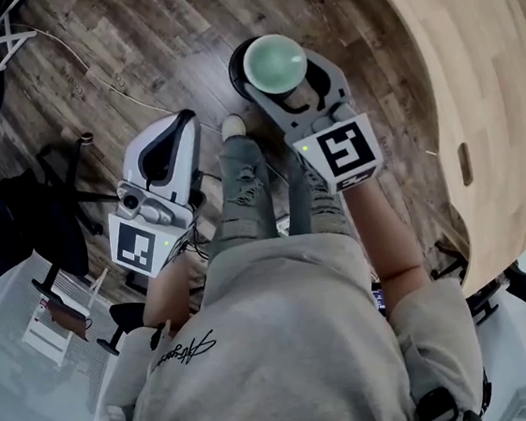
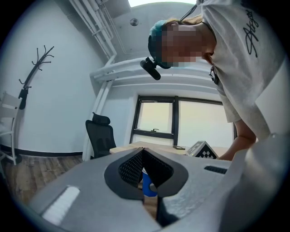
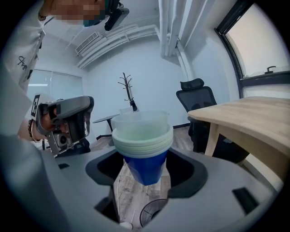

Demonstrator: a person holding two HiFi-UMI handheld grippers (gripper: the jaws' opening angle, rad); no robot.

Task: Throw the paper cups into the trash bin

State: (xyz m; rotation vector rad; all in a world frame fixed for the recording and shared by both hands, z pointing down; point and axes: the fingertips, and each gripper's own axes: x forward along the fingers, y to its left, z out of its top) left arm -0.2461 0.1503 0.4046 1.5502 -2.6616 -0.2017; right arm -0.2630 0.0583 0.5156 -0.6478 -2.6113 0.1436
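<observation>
Well, the trash bin sits on the floor at 12 o'clock, directly under the right tool. That tool pinches the nested paper cups mid-wall. The left tool, at 8 o'clock, is closed and empty. The cups look light and crushable, so squeeze gently.

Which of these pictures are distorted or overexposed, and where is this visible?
Head view: strong wide-angle bending, so the wooden table has an edge that looks curved. Left gripper view: dark round vignette at the corners, and the window is washed out. Right gripper view: the paper cups are fairly sharp and evenly lit, with no glare.
</observation>
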